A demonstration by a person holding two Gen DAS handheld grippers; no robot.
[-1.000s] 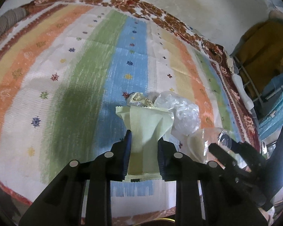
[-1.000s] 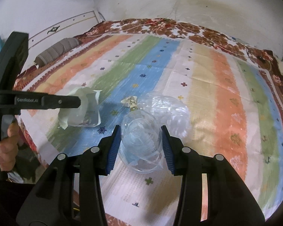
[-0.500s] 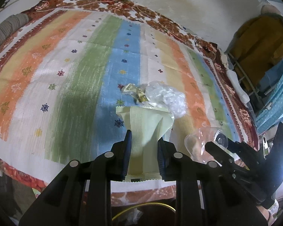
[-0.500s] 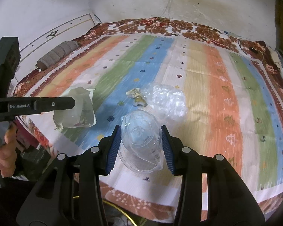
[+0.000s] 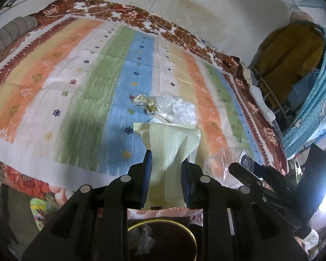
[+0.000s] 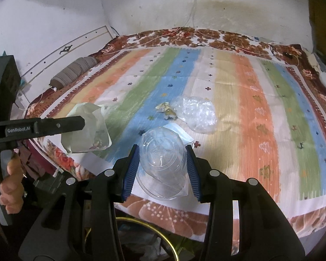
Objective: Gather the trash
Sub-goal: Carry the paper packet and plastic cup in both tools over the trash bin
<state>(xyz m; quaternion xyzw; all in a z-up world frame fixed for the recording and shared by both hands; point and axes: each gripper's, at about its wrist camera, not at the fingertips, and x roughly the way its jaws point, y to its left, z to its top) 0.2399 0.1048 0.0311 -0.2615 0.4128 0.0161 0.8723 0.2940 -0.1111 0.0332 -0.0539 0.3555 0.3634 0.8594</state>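
Note:
My left gripper point(image 5: 166, 159) is shut on a pale green packet point(image 5: 167, 137), held upright over the bed's near edge. My right gripper point(image 6: 163, 149) is shut on a clear plastic cup point(image 6: 160, 167), bottom facing the camera. In the left wrist view the cup point(image 5: 219, 163) and right gripper point(image 5: 245, 169) sit just right of the packet. In the right wrist view the packet point(image 6: 87, 134) hangs at the left. A crumpled wrapper point(image 6: 166, 109) and a clear plastic bag point(image 6: 197, 113) lie mid-bed. A dark bin with a gold rim point(image 5: 191, 237) stands below both grippers.
The striped bedspread point(image 6: 250, 108) ends in a floral border near me. A rolled grey bolster point(image 6: 74, 71) lies at the far left. Hanging clothes on a rack point(image 5: 289, 54) stand right of the bed. A hand point(image 6: 8, 187) grips the left tool's handle.
Both grippers have drawn back from the middle of the bed toward its near edge and risen slightly. The bin has come into view below. Both grips are unchanged.

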